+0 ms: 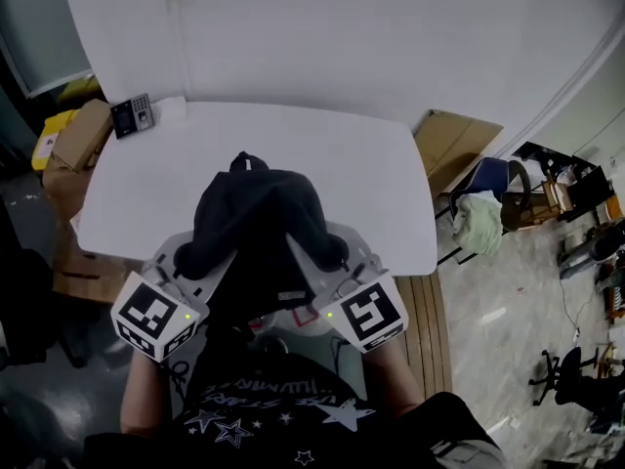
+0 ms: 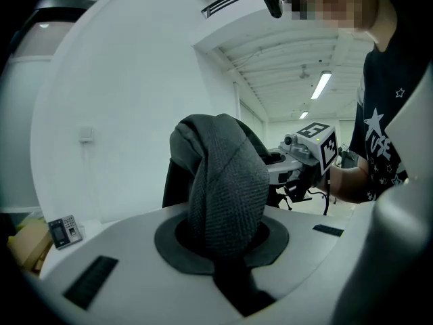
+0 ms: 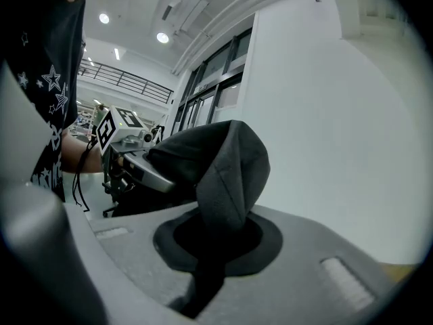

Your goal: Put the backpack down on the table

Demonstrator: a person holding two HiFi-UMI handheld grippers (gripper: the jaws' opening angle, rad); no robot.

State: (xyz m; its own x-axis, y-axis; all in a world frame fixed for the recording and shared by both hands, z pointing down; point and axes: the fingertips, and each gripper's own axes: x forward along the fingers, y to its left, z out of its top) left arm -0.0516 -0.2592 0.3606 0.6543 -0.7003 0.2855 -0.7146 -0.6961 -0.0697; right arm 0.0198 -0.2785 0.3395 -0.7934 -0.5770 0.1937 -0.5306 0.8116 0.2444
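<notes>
A black backpack [image 1: 259,225] hangs between my two grippers over the near edge of the white table [image 1: 332,154], its carry loop pointing toward the wall. My left gripper [image 1: 190,267] is shut on a fold of the backpack's dark fabric [image 2: 226,195], which bulges up out of the jaws. My right gripper [image 1: 337,267] is shut on another fold of the same fabric [image 3: 230,175]. Each gripper shows in the other's view: the right gripper [image 2: 308,151], the left gripper [image 3: 132,151]. The bag's lower part is hidden behind the grippers.
A small keypad device [image 1: 132,115] lies at the table's far left corner, beside cardboard boxes [image 1: 78,135]. Flat cardboard [image 1: 449,145] and a chair with a cloth [image 1: 483,218] stand to the right of the table. A white wall rises behind it.
</notes>
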